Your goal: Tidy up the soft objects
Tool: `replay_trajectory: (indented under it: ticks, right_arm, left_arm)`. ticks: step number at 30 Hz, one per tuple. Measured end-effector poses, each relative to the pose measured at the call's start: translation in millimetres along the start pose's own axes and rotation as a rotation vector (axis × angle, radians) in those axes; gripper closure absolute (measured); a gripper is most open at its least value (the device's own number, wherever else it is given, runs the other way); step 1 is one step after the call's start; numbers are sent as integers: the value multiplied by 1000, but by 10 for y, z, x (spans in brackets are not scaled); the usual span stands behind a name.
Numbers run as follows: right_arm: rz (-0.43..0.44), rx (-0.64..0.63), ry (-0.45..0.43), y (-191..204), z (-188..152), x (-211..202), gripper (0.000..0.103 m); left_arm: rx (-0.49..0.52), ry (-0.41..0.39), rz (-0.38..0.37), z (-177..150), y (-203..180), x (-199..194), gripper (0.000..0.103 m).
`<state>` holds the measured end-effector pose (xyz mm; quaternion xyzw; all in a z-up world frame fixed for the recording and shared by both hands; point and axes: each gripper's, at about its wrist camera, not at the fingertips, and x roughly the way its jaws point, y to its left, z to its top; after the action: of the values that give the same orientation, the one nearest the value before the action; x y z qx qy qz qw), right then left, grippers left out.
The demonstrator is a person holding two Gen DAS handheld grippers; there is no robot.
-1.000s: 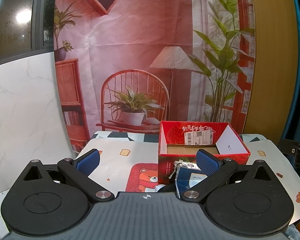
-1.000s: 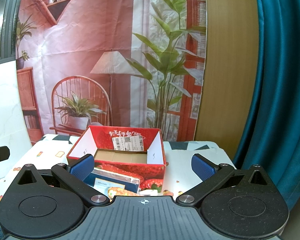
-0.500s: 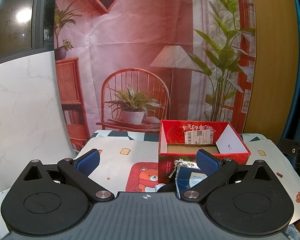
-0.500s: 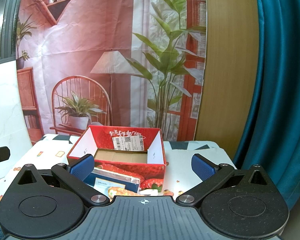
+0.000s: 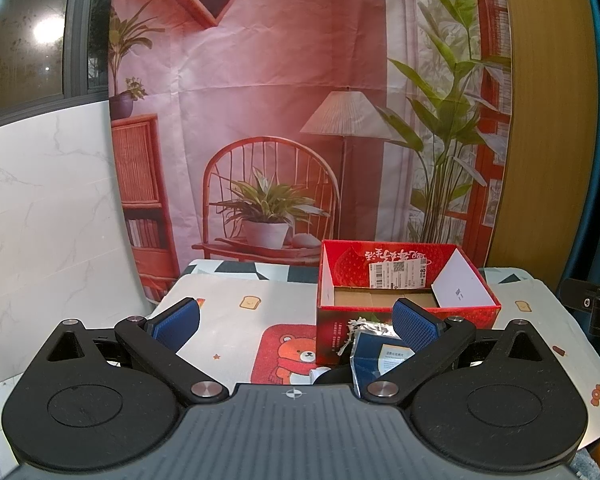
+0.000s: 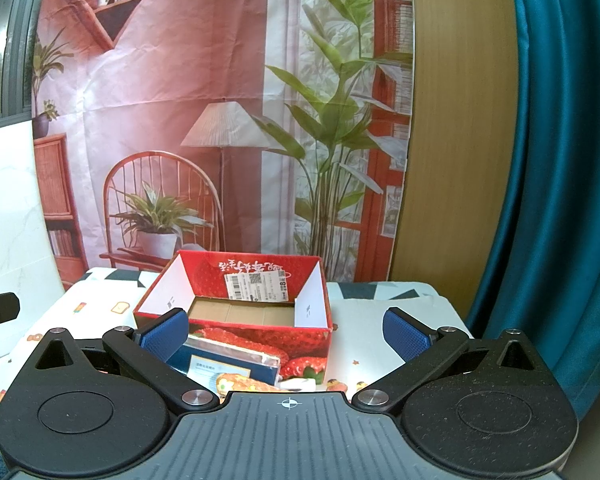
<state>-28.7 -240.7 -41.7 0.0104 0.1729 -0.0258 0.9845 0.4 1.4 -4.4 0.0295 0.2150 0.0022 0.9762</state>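
Both claws are hanging spread and empty: left gripper (image 5: pixel 296 320), right gripper (image 6: pixel 287 330). The soft blue-and-silver foil pouch (image 6: pixel 230 362) is lying against the front of the open red strawberry-printed cardboard box (image 6: pixel 236 300). Best approach, I judge: descending low and pinching its flat edge gently.

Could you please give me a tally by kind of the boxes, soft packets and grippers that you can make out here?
Boxes: 1, the red box.
Packets: 1 sure, the blue packet; others hidden.
Grippers: 2, left gripper, right gripper, both open.
Total: 4.
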Motion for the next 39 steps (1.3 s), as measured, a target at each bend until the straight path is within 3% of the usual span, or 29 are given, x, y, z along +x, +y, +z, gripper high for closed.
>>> replay_trajectory:
  ticks: [24,33,39]
  right_arm:
    - [29,17,-5,-2,80,-19,0]
    - [61,63,-14,-78,-261,229,0]
    - [86,79,38,-172,-544,505,0]
  left_arm:
    - [2,7,-1,-82,20,61,0]
    - [-3,-12,45,-230,-25,317,0]
    - [16,45,41,-414,-84,648,0]
